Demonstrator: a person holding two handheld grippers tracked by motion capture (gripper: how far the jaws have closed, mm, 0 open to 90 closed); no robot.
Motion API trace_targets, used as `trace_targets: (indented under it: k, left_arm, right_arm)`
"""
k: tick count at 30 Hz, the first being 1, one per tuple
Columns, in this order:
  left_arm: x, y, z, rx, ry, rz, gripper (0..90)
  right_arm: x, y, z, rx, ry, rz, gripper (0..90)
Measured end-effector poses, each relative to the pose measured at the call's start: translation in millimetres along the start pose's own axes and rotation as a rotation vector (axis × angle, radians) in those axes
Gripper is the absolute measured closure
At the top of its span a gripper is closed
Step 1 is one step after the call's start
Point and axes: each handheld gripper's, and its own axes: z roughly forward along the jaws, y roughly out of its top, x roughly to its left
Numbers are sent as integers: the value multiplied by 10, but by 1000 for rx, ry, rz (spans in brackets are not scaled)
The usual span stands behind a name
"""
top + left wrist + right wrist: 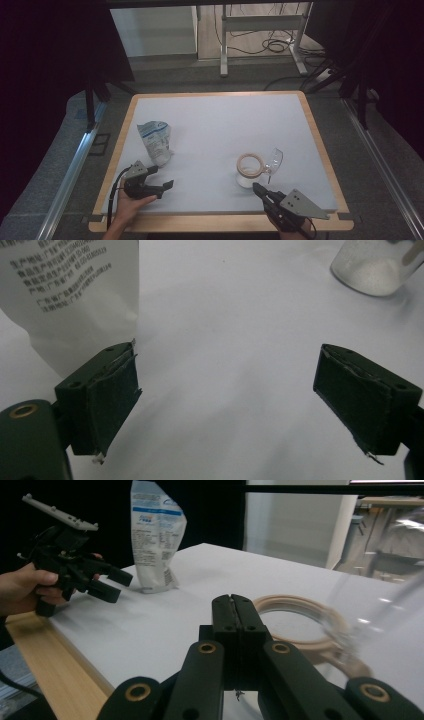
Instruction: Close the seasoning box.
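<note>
Your right gripper (256, 187) is clenched with nothing between its jaws; in the right gripper view (232, 605) the two pads meet flat against each other. Directly ahead of its tip stands a clear jar (248, 172) with a tan ring around its open mouth (300, 625), just beyond the jaw tips and not touching them. A clear lid (274, 159) hangs tilted off the jar's far right edge; it is see-through, so its outline is hard to follow, and how it joins the jar cannot be made out.

Your left gripper (167, 185) is released, its jaws standing wide apart in the left gripper view (225, 400) with only bare tabletop between them. A white printed pouch (156, 141) stands upright just beyond its left jaw (75, 295), leaning slightly. The jar, holding a white powder, appears cut off at the upper right corner of that view (375, 267).

The right gripper is by far the nearer to the jar; the left is nearer to the pouch. The jar's axis is upright, so an approach from the right gripper runs level along the white table (215, 115), and the jaws must open first.
</note>
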Motion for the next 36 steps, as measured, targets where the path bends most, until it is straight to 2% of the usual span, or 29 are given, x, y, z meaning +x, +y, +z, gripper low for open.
trace_targets:
  k: [7, 13, 26, 36]
  left_arm:
    - [-4, 4, 15, 1, 6, 0, 112]
    - [0, 10, 24, 5, 9, 2, 112]
    - [-2, 13, 27, 8, 20, 12, 112]
    - [-10, 8, 22, 3, 28, 15, 113]
  right_arm:
    - [-146, -13, -203, -33, -43, 24, 900]
    - [-253, -30, -265, -38, -80, 38, 899]
    - [-527, -17, -141, -3, -160, 76, 899]
    - [-632, 32, -29, 10, -183, 71, 899]
